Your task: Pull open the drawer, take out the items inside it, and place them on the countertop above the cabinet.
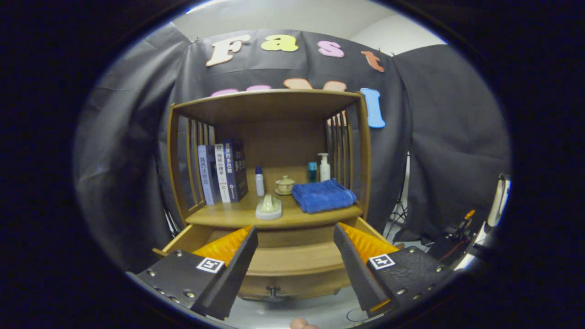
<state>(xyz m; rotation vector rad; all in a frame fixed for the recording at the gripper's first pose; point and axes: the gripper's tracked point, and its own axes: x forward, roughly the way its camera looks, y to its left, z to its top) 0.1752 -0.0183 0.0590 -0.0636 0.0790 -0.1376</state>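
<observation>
We see the wooden drawer (292, 260) pulled out from under the countertop (237, 214), its knob (273, 290) facing us, its inside hidden from us. On the countertop, near its front edge, rests a pale green item (268, 206) on a white base.

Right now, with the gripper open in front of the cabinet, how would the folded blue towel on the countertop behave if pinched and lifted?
The blue towel looks soft and thickly folded, so it would probably sag and unfold. Likely light, not fragile. The open gripper could drag it against the pump bottle close behind.
</observation>
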